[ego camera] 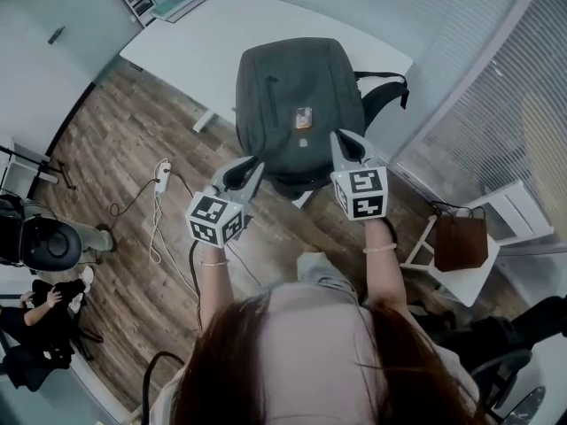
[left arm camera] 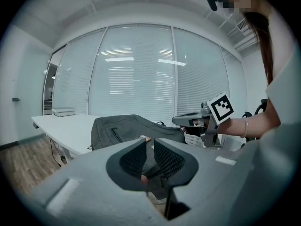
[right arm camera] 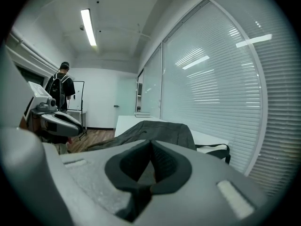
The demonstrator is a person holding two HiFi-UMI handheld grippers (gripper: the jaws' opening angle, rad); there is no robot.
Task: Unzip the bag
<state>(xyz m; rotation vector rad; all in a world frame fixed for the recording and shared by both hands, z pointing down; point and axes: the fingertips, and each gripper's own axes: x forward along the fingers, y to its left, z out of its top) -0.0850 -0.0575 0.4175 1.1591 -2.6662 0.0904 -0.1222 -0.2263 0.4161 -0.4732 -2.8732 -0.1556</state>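
White desk [ego camera: 204,42] beside the blind-covered glass wall carried the dark grey bag [ego camera: 297,96], which lay flat at the desk's near right end with a strap hanging off its right side. Our left claw [left arm camera: 149,143] stood partly open, with a narrow gap between its pads and nothing gripped, just by the bag's near left corner. Our right claw [right arm camera: 150,143] had its tips closed together, empty, over the bag's near right edge. We could not see inside the bag. A brown paper bag [ego camera: 461,242] stood well off to the right, contents hidden.
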